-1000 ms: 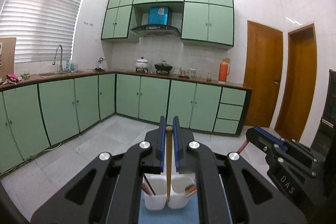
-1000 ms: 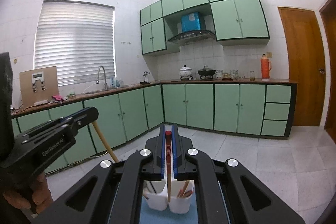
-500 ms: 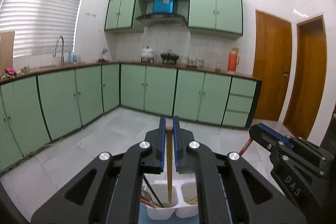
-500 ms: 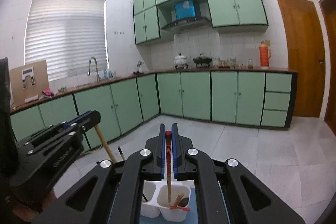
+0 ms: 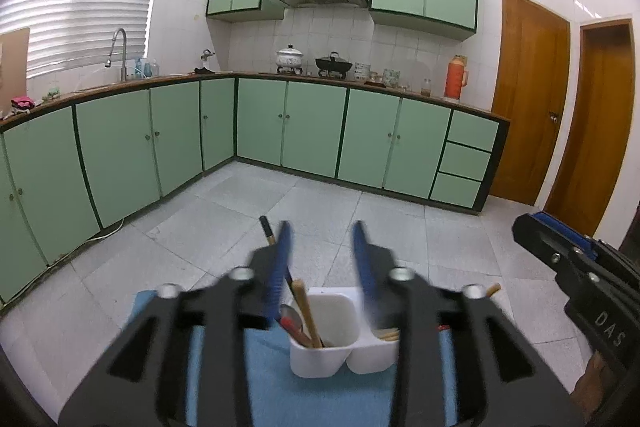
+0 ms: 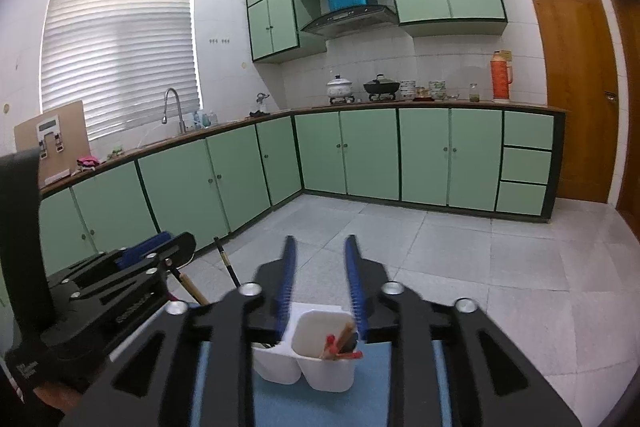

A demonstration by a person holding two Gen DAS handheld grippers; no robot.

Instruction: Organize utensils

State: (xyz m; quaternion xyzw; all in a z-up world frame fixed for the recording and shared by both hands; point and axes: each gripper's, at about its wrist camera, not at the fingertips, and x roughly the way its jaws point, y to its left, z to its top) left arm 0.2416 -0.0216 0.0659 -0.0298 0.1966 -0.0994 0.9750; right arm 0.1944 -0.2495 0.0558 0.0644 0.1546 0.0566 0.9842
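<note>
A white two-compartment holder [image 5: 316,359] stands on a blue mat [image 5: 272,379]. My left gripper [image 5: 321,231] hovers over it, jaws opening, nothing between them. A wooden stick [image 5: 308,311] leans in the holder's left compartment among other utensils. In the right wrist view my right gripper [image 6: 320,247] is over the holder [image 6: 328,375], jaws opening and empty. A red-ended stick [image 6: 331,343] lies in the right compartment. Each gripper shows in the other's view: the right gripper [image 5: 536,227] at the right edge, the left gripper [image 6: 176,245] at the left.
A dark-tipped chopstick [image 5: 266,229] pokes up from the left compartment beside my left finger. Green cabinets [image 5: 288,127] and a counter with pots run along the far walls. Pale floor tiles [image 6: 460,259] lie beyond the mat. Wooden doors [image 5: 528,99] are at the right.
Both grippers sank toward the holder and opened. The wooden stick left the left jaws and the red-topped stick left the right jaws; both now rest in the holder.
</note>
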